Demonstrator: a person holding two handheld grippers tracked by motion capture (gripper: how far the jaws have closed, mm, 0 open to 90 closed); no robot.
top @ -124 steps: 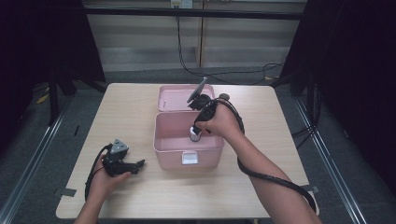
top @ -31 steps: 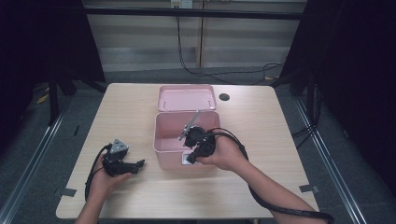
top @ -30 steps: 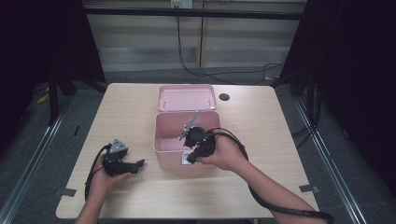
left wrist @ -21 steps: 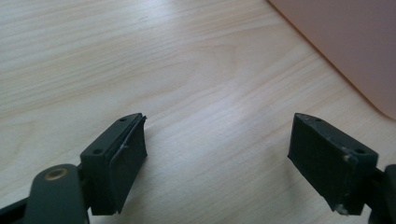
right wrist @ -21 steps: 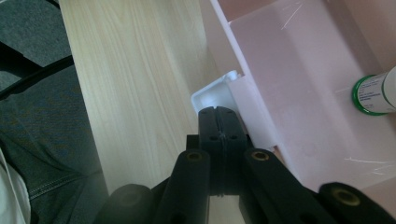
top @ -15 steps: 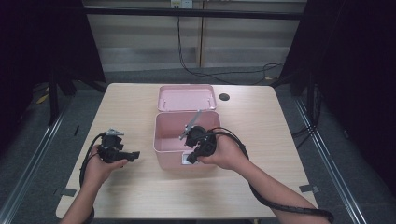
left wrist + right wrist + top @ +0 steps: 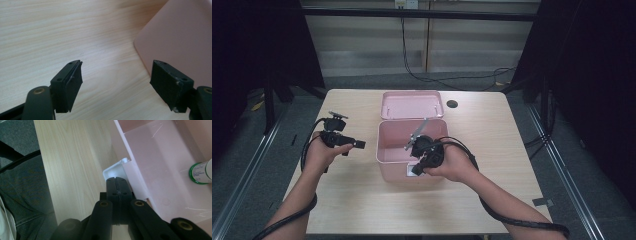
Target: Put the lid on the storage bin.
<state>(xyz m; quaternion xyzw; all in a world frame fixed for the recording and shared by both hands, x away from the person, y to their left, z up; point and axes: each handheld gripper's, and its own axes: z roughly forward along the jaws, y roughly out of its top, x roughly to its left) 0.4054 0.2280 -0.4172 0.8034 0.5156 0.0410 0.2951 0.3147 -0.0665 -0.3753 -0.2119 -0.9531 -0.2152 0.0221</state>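
**Pink storage box, open, mid-table**

Item: rigid pink plastic box on the pale wooden table, lid behind. Likely light, slick-walled; best held at its white front latch. Right gripper: jaws closed, at the latch. Left gripper: jaws apart, just been closing, nothing between.

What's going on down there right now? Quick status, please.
Left gripper open, holding nothing, jaws just been closing a little, beside the pink box. Right gripper shut at the box's white latch. Lid open. Nothing in the way.
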